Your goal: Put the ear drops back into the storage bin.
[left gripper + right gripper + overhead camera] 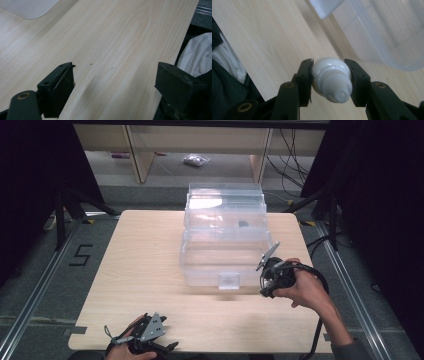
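My right gripper (329, 75) is shut on a white bulb-shaped object (332, 80) with a ribbed neck, held between both pads above the wooden table. In the high view that gripper (272, 277) hangs just right of the clear plastic box (225, 237), near its front right corner. The box stands open with its lid raised behind it, and a small dark item (243, 224) lies inside. A corner of the box (384, 37) is close ahead in the right gripper view. My left gripper (115, 82) rests near the table's front edge, jaws wide apart with bare wood between them; it also appears in the high view (145, 340).
The wooden table (145, 270) has free surface left of and in front of the box. White cloth (197, 56) lies beyond the table's edge. Shelving and cables stand on the floor behind the table.
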`<state>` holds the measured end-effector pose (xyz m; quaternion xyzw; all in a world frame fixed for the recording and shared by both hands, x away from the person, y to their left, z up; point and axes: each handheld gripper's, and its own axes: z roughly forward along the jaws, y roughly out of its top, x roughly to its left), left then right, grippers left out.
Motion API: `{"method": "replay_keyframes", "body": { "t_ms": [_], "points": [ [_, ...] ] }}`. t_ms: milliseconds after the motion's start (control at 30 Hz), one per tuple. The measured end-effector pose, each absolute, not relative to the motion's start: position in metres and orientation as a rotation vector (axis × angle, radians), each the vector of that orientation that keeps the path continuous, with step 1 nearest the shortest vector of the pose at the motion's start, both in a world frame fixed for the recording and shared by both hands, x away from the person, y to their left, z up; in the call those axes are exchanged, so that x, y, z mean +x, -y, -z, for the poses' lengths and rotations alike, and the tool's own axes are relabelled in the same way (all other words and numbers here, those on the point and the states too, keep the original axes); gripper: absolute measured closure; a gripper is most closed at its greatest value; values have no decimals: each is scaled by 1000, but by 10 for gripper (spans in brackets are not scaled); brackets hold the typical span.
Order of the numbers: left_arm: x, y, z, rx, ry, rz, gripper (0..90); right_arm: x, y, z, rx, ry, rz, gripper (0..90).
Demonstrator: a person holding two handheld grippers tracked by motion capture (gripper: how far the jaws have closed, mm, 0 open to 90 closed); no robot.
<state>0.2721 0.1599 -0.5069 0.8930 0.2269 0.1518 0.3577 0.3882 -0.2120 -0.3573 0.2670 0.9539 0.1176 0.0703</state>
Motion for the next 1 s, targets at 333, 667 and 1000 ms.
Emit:
{"method": "replay_keyframes", "body": {
  "t_ms": [333, 667, 1000],
  "points": [
    [272, -160, 507, 2304, -581, -393, 151, 411, 213, 335, 825, -2846, -367, 603],
    [273, -160, 506, 2313, -559, -401, 151, 438, 208, 325, 887, -2827, -337, 603],
    [272, -159, 506, 2301, -565, -394, 151, 472, 202, 330, 935, -2825, -311, 603]
  ]
}}
